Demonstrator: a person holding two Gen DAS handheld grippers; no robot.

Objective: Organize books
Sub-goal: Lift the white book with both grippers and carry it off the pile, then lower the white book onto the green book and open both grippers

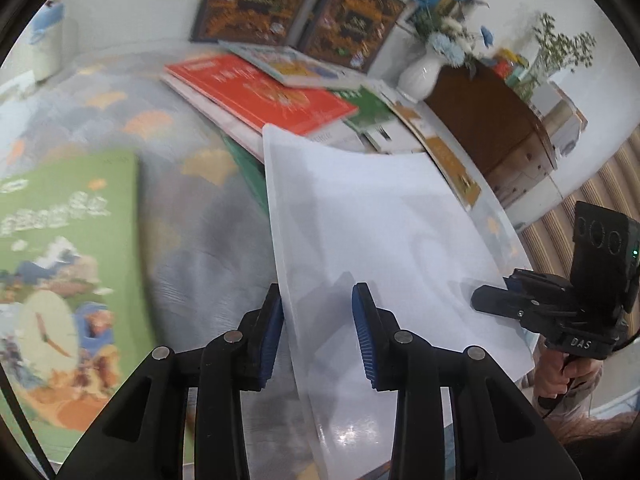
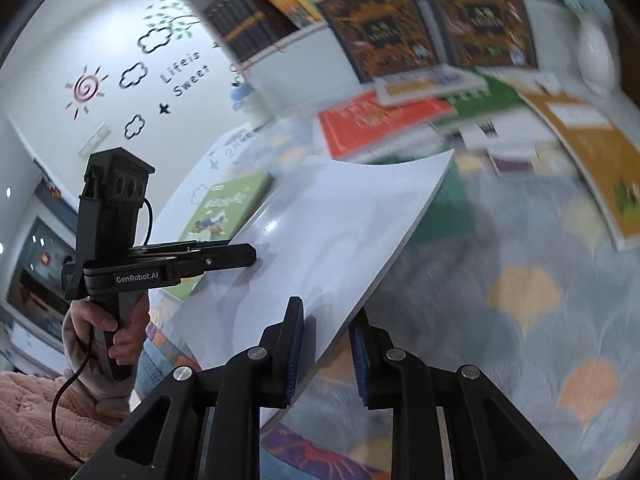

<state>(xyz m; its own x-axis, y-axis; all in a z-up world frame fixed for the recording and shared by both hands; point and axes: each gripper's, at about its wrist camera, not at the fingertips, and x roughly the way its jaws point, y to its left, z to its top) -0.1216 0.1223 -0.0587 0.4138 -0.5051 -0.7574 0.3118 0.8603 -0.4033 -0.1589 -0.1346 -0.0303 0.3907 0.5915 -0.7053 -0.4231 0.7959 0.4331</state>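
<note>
White book lifted, one claw per edge.
Left claw and right claw both clamped on its near corners; long axis runs toward upper frame.

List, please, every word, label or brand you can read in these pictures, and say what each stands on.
"GenRobot.AI": side of the left gripper.
"DAS": body of the right gripper.
"Life is Sweet": wall sticker.
Titles on the green book, the red book and the two dark books: too blurred to read.
</note>
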